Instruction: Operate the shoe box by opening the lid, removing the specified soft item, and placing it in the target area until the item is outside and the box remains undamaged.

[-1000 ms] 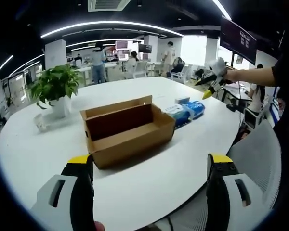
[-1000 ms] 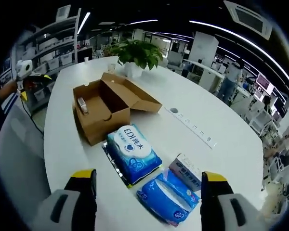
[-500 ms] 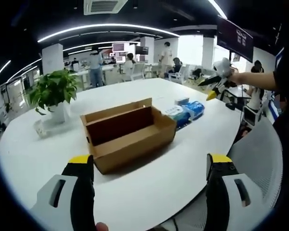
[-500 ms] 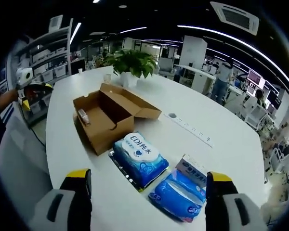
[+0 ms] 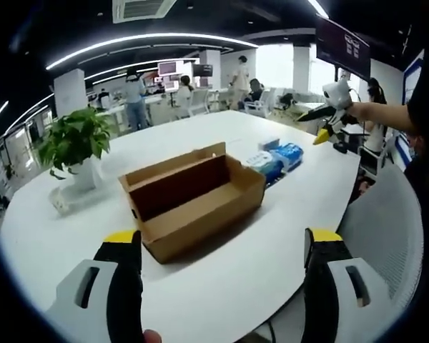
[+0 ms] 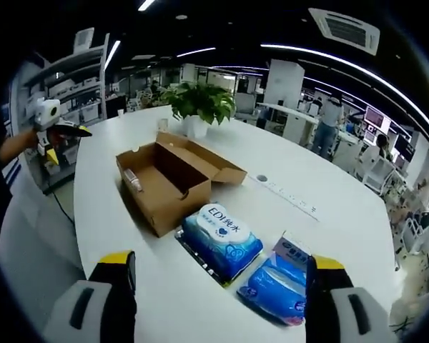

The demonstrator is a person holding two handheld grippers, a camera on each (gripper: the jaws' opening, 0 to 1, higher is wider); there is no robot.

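The brown cardboard shoe box (image 5: 193, 196) stands in the middle of the white table (image 5: 243, 264), lid folded back and open. In the right gripper view the box (image 6: 168, 182) holds a small pale item (image 6: 132, 179) against its near-left wall. Beside it lie a blue wet-wipe pack (image 6: 223, 239) and a second blue soft pack (image 6: 279, 286). My left gripper (image 5: 222, 286) is open, well short of the box, nothing between its jaws. My right gripper (image 6: 222, 304) is open above the table edge near the packs. It also shows held in the air at the right (image 5: 311, 125).
A potted plant (image 5: 79, 143) stands at the table's far left, with a small white-and-blue carton (image 6: 294, 251) by the packs and a power strip (image 6: 289, 199) behind them. A grey chair (image 5: 386, 229) sits at the table's right edge. People work at desks far behind.
Both views have shifted a little with the hands. The right gripper view has pulled back slightly from the packs. The box and packs lie as before.
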